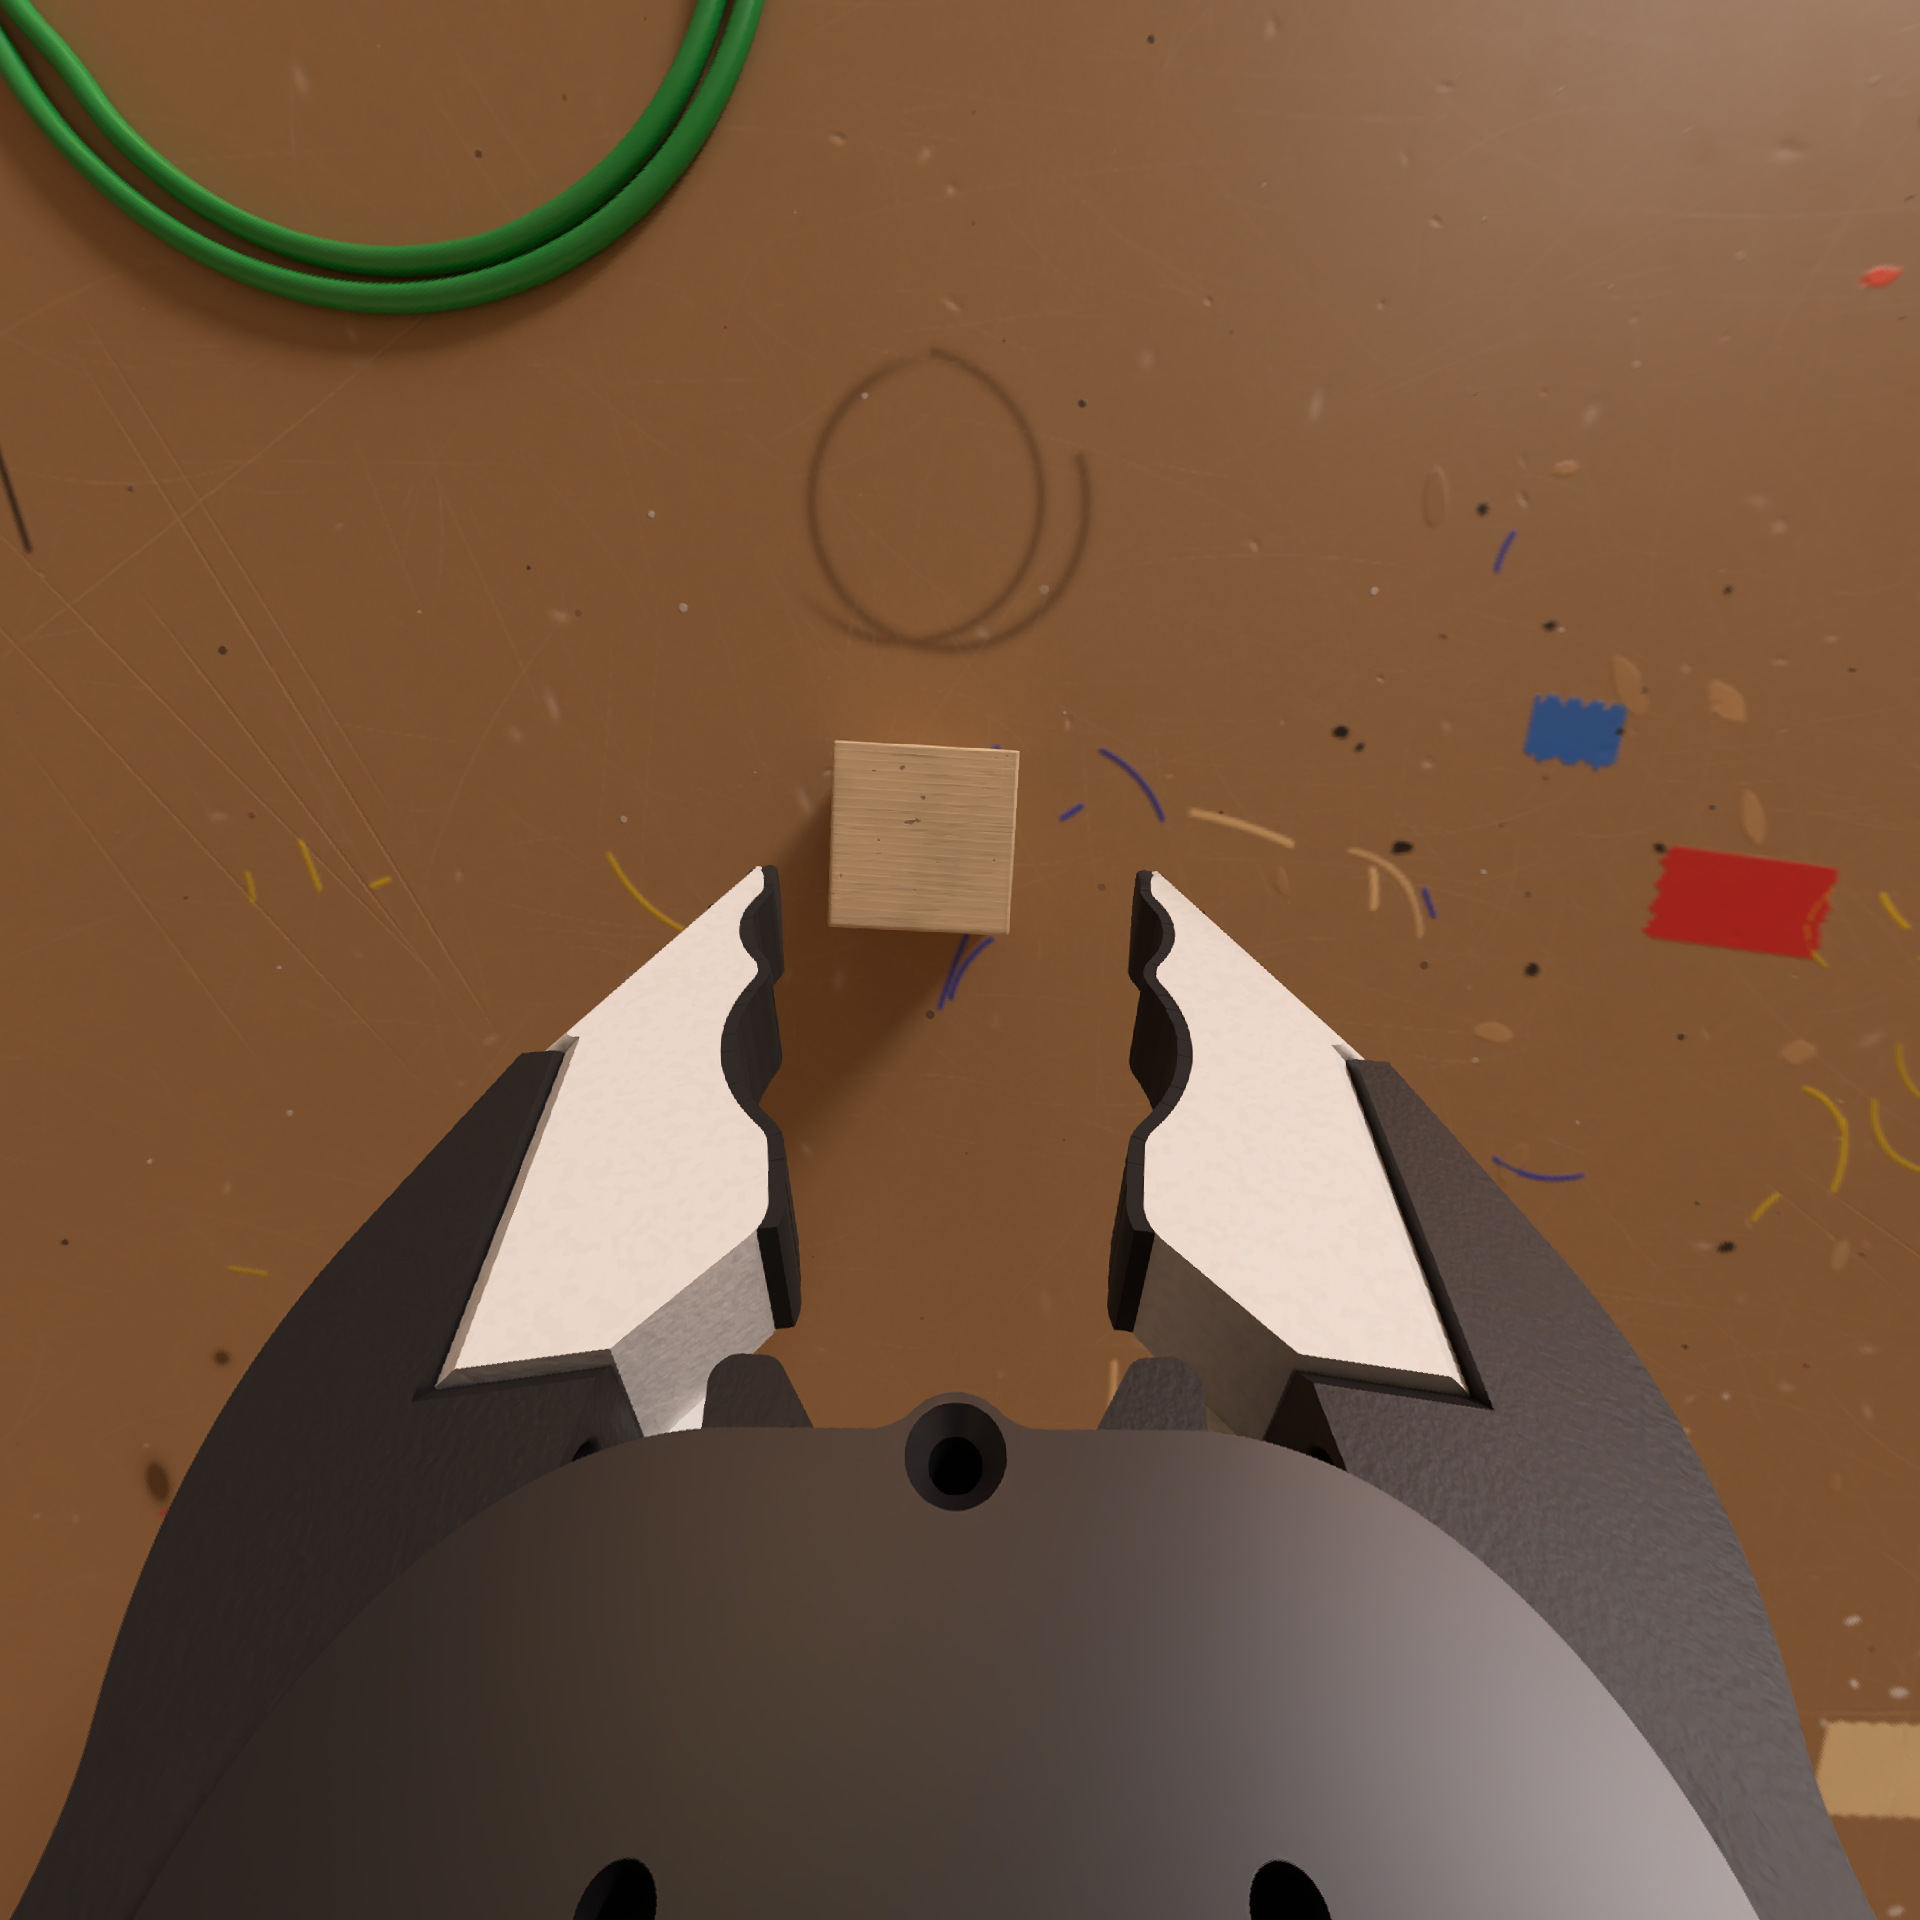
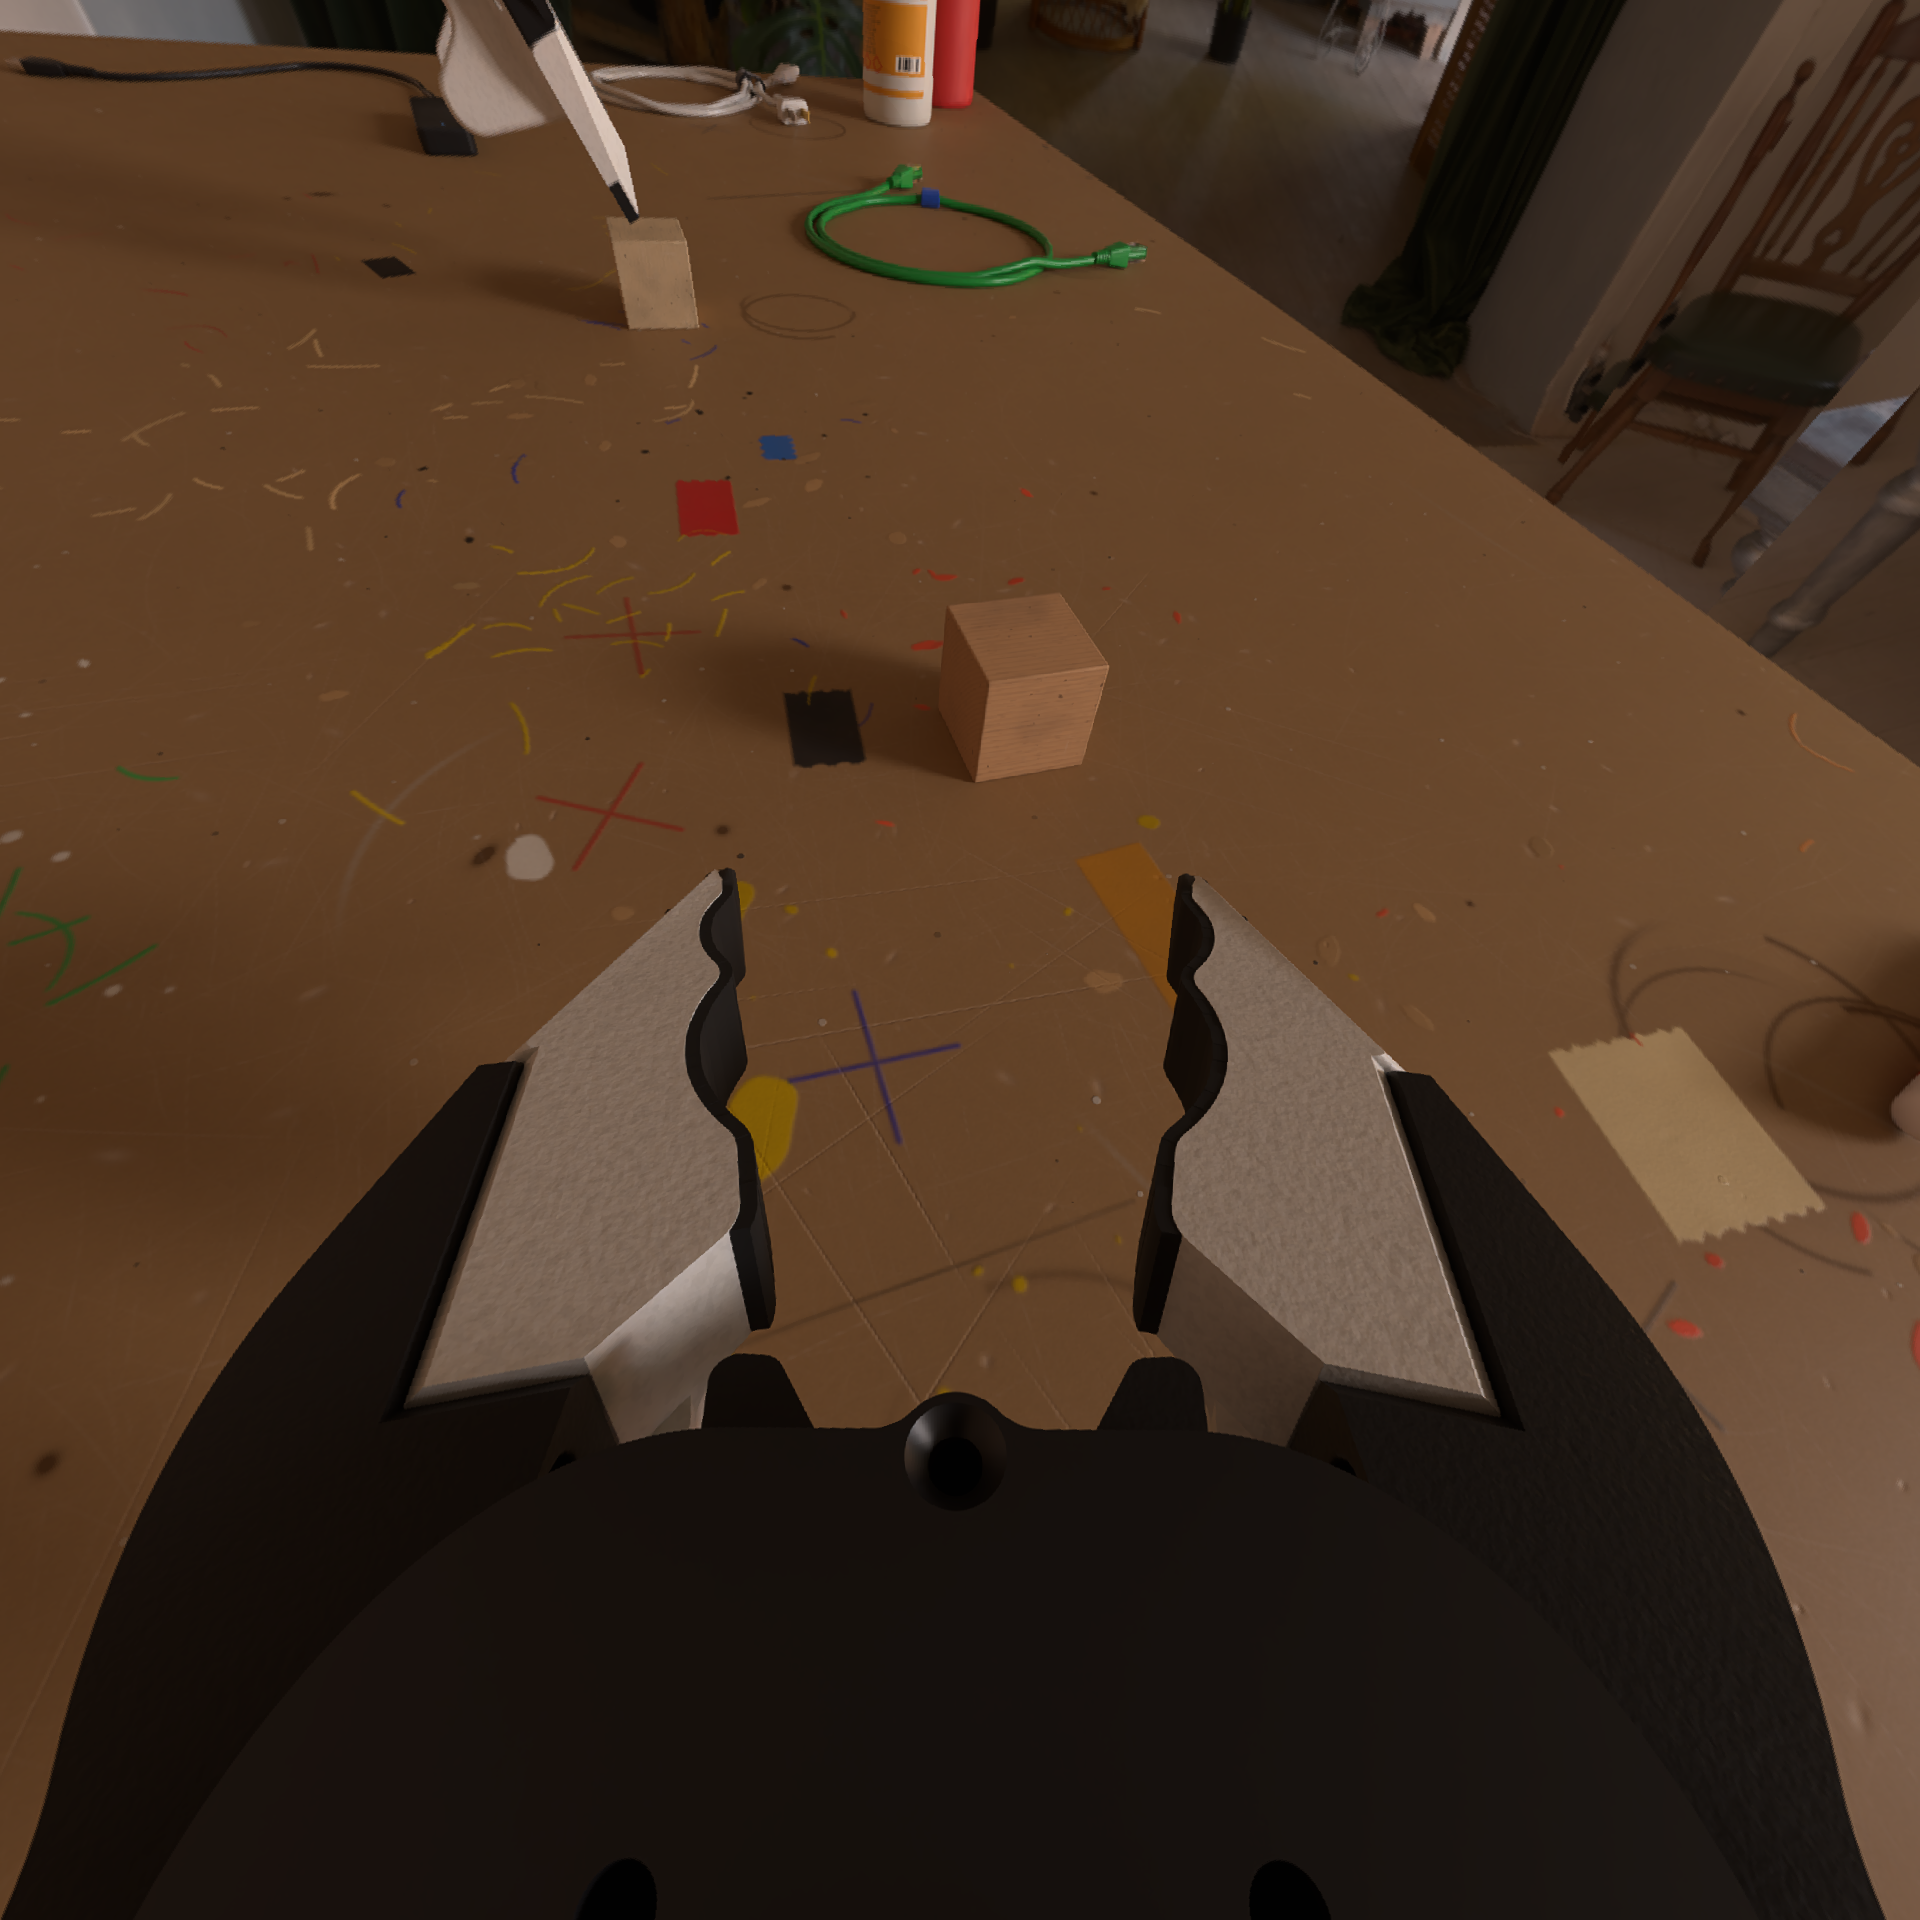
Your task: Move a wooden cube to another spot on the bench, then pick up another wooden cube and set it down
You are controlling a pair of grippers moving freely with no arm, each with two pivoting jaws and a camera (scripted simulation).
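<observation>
A pale wooden cube (image 1: 923, 835) rests on the brown bench, seen from straight above in the left wrist view. My left gripper (image 1: 954, 875) is open, hovering over it with the cube just beyond and between the fingertips, nearer the left finger. The same cube (image 2: 652, 274) shows far off in the right wrist view, with the left gripper's finger (image 2: 582, 114) at its top edge. A darker wooden cube (image 2: 1020, 686) sits mid-bench. My right gripper (image 2: 956, 881) is open and empty, short of that cube and above the bench.
A coiled green cable (image 1: 384, 249) lies beyond the pale cube; it also shows in the right wrist view (image 2: 956, 244). Red tape (image 2: 707, 507), blue tape (image 2: 777, 447) and black tape (image 2: 824, 727) mark the bench. Bottles (image 2: 899, 62) stand at the far edge. The bench edge and a chair (image 2: 1756, 353) lie right.
</observation>
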